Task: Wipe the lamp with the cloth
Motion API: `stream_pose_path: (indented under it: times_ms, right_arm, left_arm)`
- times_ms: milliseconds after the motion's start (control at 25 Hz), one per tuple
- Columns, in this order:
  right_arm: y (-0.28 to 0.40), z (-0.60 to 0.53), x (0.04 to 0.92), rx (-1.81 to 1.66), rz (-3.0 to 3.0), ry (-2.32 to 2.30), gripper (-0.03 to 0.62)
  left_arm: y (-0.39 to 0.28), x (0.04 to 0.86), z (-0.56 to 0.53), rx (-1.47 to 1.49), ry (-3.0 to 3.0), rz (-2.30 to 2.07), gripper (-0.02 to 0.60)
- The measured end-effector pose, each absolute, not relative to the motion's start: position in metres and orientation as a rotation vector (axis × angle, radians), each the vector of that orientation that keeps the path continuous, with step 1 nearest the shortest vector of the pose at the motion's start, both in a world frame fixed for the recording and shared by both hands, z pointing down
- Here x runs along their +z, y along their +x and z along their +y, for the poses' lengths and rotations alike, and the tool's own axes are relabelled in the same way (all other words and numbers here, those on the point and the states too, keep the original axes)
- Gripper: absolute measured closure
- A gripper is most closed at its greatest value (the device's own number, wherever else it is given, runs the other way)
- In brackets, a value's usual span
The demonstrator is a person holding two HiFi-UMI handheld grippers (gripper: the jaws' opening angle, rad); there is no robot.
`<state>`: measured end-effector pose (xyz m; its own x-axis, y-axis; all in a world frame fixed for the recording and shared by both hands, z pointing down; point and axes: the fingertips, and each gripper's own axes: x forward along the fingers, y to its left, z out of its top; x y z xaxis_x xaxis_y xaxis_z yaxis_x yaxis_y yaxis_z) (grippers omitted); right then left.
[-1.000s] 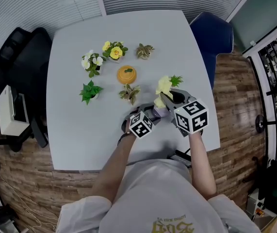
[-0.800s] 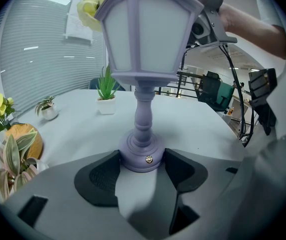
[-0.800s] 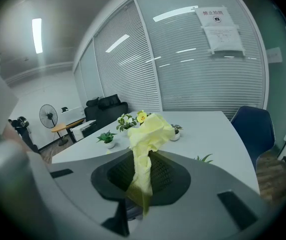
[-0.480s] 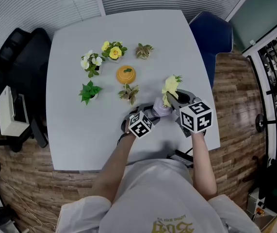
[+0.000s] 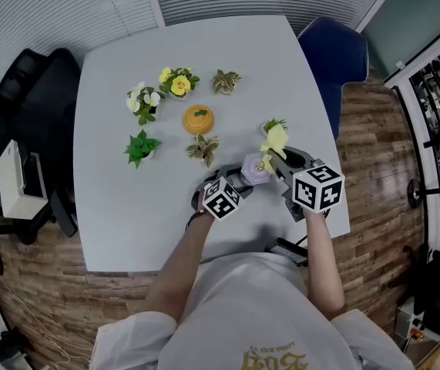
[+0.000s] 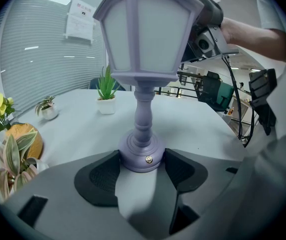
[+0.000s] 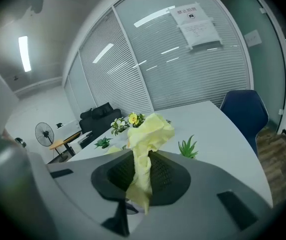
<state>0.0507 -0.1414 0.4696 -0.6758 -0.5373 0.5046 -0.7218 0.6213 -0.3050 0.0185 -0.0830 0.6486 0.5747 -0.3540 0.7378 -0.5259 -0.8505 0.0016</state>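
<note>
The lamp's [image 6: 145, 59] roof ran off the top edge in the left gripper view, and its shade covered part of the right gripper [image 7: 141, 169] behind it. From the head view the lamp's stem and base lay under the left gripper [image 5: 240, 182] (only its purple top showed). The notice [image 6: 80, 18] on the wall beyond the lamp was too small to read.

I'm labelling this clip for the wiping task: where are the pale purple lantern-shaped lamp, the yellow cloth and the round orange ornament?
Pale purple lantern-shaped lamp [image 6: 144, 110], left gripper view, on its turned stem.
Yellow cloth [image 7: 150, 130], right gripper view, on its bunched upper part.
Round orange ornament [image 5: 199, 119], head view, on its top.
</note>
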Motion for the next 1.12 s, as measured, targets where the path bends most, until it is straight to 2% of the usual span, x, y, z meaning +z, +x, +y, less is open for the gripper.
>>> stream_pose_path:
  times_ms: [1120]
  right_arm:
    - [0.065, -0.146, 0.488, 0.935, -2.580, 0.983, 0.531]
  left_arm:
    - [0.018, 0.650, -0.083, 1.132, 2.603, -0.718, 0.296]
